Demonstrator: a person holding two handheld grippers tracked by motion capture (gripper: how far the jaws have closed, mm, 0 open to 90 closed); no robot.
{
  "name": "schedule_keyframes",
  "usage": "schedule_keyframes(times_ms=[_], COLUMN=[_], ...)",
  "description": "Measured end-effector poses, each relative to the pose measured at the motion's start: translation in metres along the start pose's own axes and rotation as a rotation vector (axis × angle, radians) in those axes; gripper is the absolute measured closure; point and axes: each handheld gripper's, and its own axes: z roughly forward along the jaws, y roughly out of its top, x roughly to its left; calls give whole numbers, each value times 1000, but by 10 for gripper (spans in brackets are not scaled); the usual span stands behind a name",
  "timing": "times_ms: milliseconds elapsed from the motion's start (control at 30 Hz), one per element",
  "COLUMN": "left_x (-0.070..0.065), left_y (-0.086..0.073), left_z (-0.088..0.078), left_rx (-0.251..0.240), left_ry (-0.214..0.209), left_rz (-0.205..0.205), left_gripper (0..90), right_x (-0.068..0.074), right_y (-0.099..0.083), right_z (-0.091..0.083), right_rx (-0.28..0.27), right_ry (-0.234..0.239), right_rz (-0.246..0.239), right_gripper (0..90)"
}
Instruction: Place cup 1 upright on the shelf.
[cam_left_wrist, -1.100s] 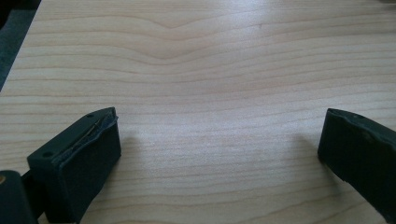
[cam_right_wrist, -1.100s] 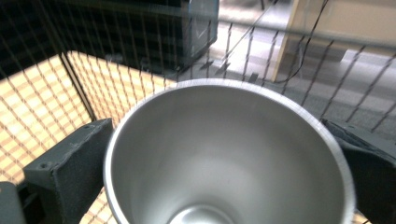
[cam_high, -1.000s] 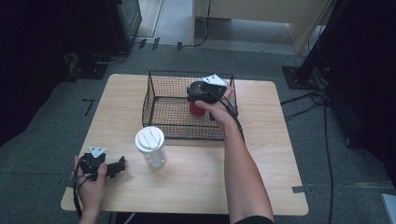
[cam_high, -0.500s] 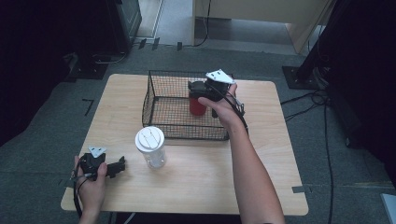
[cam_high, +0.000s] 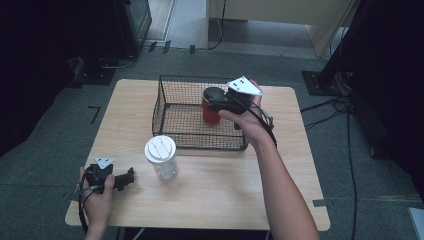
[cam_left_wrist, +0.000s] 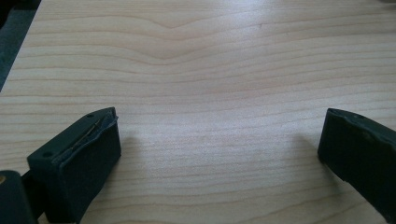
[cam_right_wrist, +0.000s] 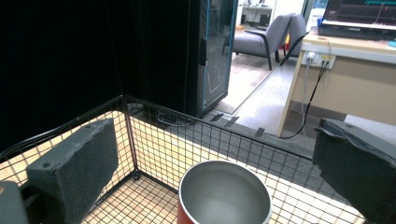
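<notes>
Two claws are in your hands, one per side. Nearest you, your left claw (cam_high: 129, 177) rests on the wooden worktop (cam_high: 210, 200) close to its near-left corner, pointing to your right. In the left gripper view its jaws stand wide apart with bare wood grain between them; nothing is gripped.

Just beyond and to the right of that claw, a clear plastic cup (cam_high: 161, 158) with a white lid stands upright on the worktop. It is apart from the claw and sits just in front of the near wall of the basket.

Farther back, a black wire basket (cam_high: 200, 141) occupies the middle-rear area of the worktop. A red cup (cam_high: 210, 112) with a steel interior stands upright inside it, toward the right half.

Your right forearm reaches across the worktop to the basket, and your right claw (cam_high: 216, 104) is held over the basket at the red cup. In the right gripper view the jaws are spread wide, one on each side, with the open mouth of the red cup (cam_right_wrist: 225, 193) low between them and not touching either jaw. The cup interior appears empty.

Beyond the basket wall, the right gripper view shows a dark cabinet (cam_right_wrist: 205, 51), a grey chair (cam_right_wrist: 268, 35) and a desk (cam_right_wrist: 355, 70).
</notes>
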Motion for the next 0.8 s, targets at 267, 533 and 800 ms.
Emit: schedule_keyframes(times_ms=[267,533,800], left_x=[0,0,0], left_y=[0,0,0], left_z=[0,0,0], left_rx=[0,0,1], left_ry=[0,0,0], left_rz=[0,0,1], left_gripper=[0,0,0], right_x=[0,-6,-11], right_y=[-1,-8,-18], right_z=[-29,-54,-80], right_rx=[-10,-23,-28], right_ry=[-12,-35,-55], right_rz=[1,2,-3], right_gripper=[1,1,3])
